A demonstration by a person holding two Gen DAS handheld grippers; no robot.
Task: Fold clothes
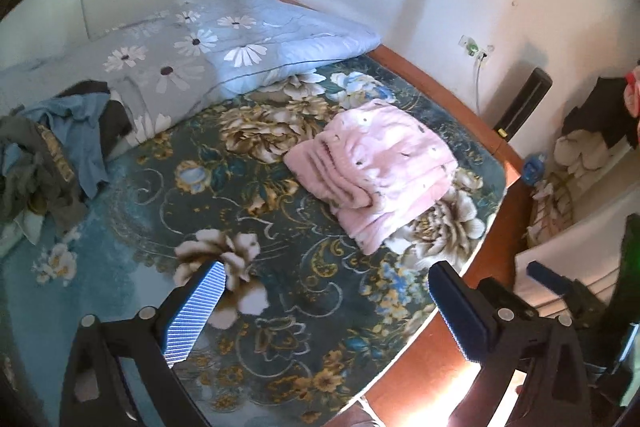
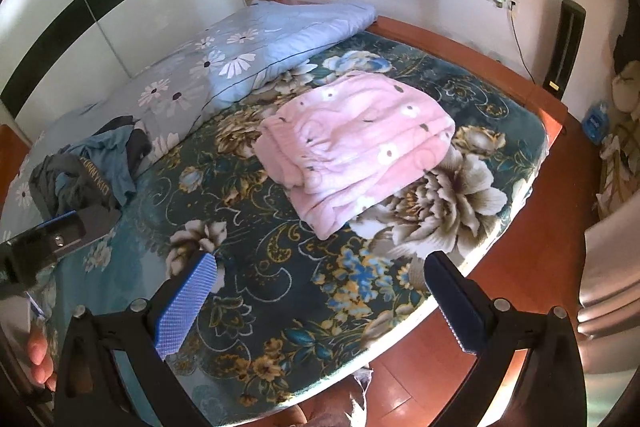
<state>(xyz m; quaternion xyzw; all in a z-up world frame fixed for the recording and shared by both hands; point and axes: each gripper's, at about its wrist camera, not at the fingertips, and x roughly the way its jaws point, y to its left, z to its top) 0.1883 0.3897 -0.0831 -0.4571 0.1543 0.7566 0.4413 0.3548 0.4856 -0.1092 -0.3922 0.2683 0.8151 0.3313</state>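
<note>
Both tongs — left (image 1: 324,299) and right (image 2: 320,291) — are held wide open and empty; the folded pink garment (image 2: 356,143) is parked ahead, the unfolded pile (image 1: 48,155) far left.

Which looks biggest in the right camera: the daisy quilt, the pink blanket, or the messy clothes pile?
1. Daisy quilt, biggest.
2. Pink blanket.
3. Clothes pile, smallest.

The quilt lies farther back, so it is probably bigger than it looks.
</note>
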